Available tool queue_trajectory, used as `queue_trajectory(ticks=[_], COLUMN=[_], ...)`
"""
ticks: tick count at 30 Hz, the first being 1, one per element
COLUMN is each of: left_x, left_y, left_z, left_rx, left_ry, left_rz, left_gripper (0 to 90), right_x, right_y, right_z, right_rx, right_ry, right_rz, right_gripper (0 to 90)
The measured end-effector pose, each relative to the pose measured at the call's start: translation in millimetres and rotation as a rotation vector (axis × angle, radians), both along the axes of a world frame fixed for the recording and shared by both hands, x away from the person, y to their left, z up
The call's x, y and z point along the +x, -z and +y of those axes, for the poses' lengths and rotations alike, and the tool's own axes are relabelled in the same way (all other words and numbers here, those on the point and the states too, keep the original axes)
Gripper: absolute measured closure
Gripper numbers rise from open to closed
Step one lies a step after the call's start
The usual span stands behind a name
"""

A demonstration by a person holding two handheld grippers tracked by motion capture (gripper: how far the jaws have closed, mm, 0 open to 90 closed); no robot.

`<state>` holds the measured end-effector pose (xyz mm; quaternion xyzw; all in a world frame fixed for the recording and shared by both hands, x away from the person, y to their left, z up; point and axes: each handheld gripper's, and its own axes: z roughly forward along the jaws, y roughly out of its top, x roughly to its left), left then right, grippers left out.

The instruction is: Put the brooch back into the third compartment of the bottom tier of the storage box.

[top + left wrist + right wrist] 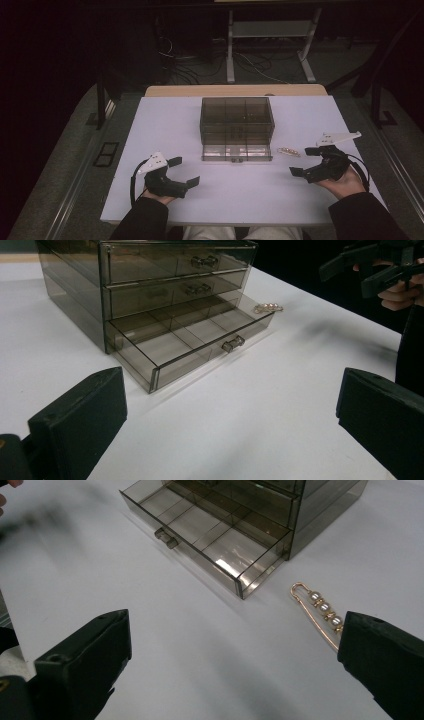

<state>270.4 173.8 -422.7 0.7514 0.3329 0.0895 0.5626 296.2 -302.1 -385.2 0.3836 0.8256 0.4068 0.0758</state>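
Left gripper low on the white table, jaws wide apart, holding nothing. Right gripper also spread wide and empty, near the table's right edge. Gold pin with pearls lies flat on the table just ahead of the right gripper, beside the drawer's right corner, not touching it. Smoky clear drawer box sits mid-table; bottom drawer pulled out, upper two closed.

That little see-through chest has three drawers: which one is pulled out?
The bottom drawer: it juts forward over the table, its compartments bare. The two drawers above it sit flush in the chest.
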Motion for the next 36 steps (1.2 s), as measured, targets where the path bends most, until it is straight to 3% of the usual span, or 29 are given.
queue_trajectory(ticks=[36], left_x=[0.8], left_y=[-0.1], left_z=[1.2], left_rx=[-0.013], left_ry=[0.001], left_rz=[0.006], left_gripper=[0.0], right_x=[50.7], right_y=[-8.9], right_z=[-6.1], right_rx=[-0.094], right_ry=[-0.024], right_rz=[0.041], right_gripper=[0.3])
